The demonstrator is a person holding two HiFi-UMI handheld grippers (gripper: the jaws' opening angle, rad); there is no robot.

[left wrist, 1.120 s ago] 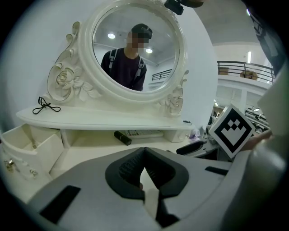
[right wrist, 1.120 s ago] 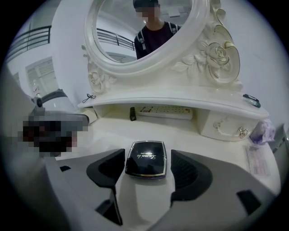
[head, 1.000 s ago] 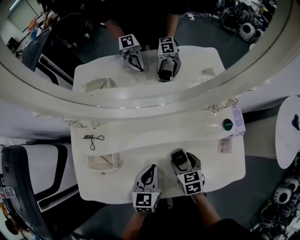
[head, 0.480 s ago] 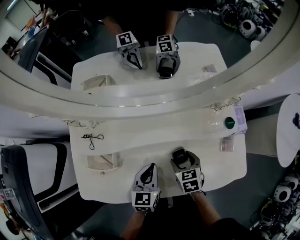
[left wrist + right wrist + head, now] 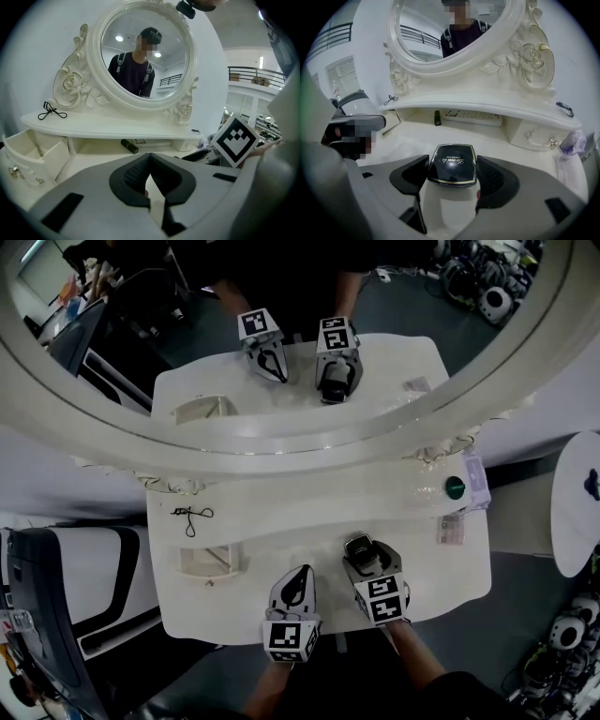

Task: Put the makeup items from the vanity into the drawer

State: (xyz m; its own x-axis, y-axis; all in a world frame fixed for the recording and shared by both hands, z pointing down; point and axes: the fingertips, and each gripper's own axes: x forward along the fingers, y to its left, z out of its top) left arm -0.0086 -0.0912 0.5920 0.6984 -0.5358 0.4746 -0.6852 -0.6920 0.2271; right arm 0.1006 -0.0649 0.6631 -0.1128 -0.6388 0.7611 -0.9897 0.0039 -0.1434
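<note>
Vanity, as seen in the head view and both gripper views:

1. right tongs (image 5: 452, 169) — clenching on a black compact (image 5: 453, 163) with a gilt rim, the pads pressing its two sides. They are sitting low over the white surface (image 5: 281, 549) at lower centre of the head view; whether the compact is touching it cannot be told.
2. left tongs (image 5: 150, 161) — clenched, tips meeting, gripping nothing, lying just left of the right tongs.
3. drawer (image 5: 208, 562): standing open at the left of the surface.
4. black wiry item (image 5: 190, 515): lying on the upper shelf at left, below the round mirror (image 5: 281, 451).
5. dark tube (image 5: 437, 117) and flat pale palette (image 5: 472, 117): lying side by side under the shelf.
6. green-capped jar (image 5: 455, 487): resting at the right of the shelf, with a small packet (image 5: 451, 529) lying just below it in the frame.
</note>
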